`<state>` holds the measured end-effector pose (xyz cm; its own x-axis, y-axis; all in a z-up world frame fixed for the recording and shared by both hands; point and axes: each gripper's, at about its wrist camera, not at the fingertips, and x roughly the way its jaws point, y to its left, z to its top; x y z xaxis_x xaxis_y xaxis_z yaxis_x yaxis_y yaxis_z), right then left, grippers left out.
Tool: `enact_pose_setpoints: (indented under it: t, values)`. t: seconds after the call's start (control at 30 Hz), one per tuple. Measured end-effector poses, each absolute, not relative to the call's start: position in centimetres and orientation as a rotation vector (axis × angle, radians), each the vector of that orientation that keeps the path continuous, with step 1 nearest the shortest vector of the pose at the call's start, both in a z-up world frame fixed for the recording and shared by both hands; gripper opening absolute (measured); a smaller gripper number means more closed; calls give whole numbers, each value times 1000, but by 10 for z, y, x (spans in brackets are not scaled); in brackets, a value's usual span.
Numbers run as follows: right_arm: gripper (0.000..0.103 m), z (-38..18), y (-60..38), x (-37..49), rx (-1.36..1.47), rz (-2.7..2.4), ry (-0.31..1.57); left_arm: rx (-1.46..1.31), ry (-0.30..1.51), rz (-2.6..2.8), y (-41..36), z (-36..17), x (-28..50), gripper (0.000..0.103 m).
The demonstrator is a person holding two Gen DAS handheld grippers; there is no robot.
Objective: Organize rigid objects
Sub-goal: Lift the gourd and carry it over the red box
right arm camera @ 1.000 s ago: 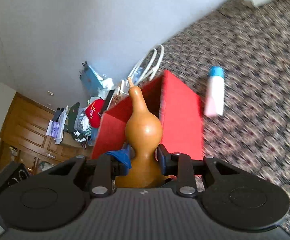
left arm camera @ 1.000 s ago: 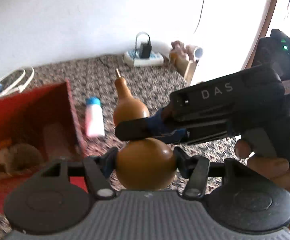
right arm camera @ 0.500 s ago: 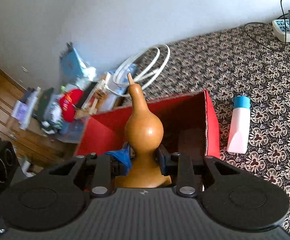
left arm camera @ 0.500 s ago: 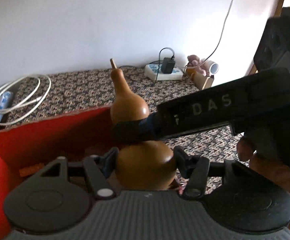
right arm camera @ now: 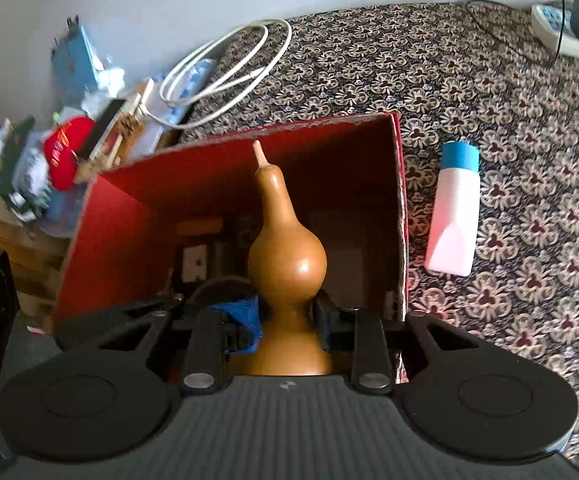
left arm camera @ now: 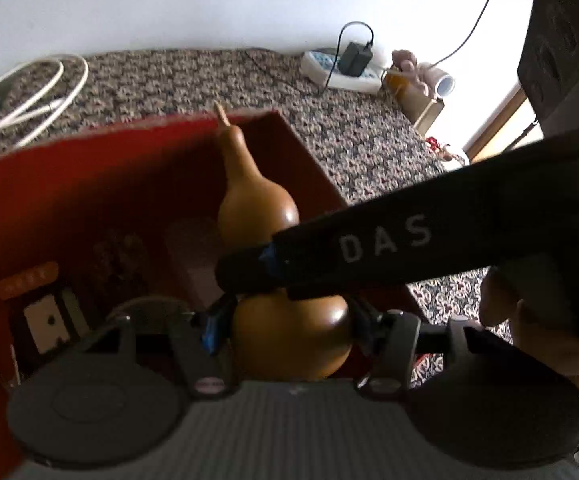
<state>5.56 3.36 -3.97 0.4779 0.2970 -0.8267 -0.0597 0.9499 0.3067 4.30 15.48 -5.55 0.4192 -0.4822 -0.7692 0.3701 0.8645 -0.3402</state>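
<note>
Hanging over the open red box (right arm camera: 399, 208), the gourd (right arm camera: 285, 256) is about to go in: that looks like the step in hand. Both tongs grip it, the left tongs (left arm camera: 291, 320) closed on its fat lower bulb, the right tongs (right arm camera: 287, 320) pinching its waist. Next, I'd guess, lower it past the clutter inside, then release. Beyond the box, 1 white bottle (right arm camera: 453, 220) lies on the patterned cloth.

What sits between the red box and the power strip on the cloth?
In the right wrist view, a white bottle with a blue cap lies on the patterned cloth beside the red box; toward the power strip, only bare cloth.
</note>
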Motion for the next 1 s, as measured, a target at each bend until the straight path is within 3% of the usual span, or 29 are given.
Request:
enact_pose_setpoints:
  t: [1.0]
  values:
    - [13, -40, 34, 65, 224, 169, 1166, -151, 1008, -620, 164, -60, 46, 63]
